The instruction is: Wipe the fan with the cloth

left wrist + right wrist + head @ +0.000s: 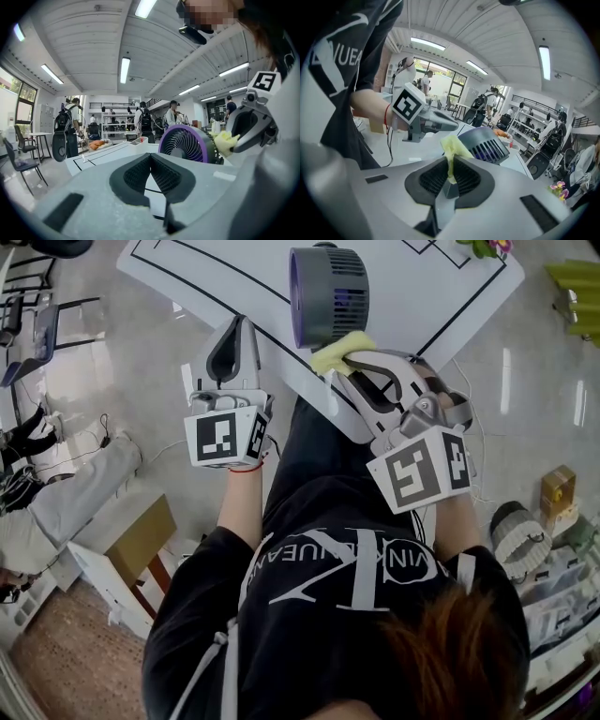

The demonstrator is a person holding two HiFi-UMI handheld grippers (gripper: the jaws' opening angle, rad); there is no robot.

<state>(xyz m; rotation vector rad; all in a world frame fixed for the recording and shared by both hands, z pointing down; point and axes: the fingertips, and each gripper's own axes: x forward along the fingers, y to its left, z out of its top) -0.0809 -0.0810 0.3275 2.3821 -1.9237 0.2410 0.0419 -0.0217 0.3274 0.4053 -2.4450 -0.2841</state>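
A small fan (328, 292) with a grey body and purple rim stands on the white table (412, 287). My right gripper (354, 360) is shut on a yellow cloth (339, 351), and the cloth sits against the near side of the fan's grey rear housing. In the right gripper view the cloth (452, 149) is pinched between the jaws just in front of the fan (485, 143). My left gripper (239, 326) hovers to the left of the fan, shut with nothing in it. The left gripper view shows the fan's grille (187, 143) and the cloth (226, 140) beyond the closed jaws.
Black lines are taped on the table. A small white tray (136, 139) and orange items (96, 144) lie at its far side. People with backpacks (65, 124) stand beyond, by shelving. Boxes (127, 540) and chairs (37, 324) are on the floor around me.
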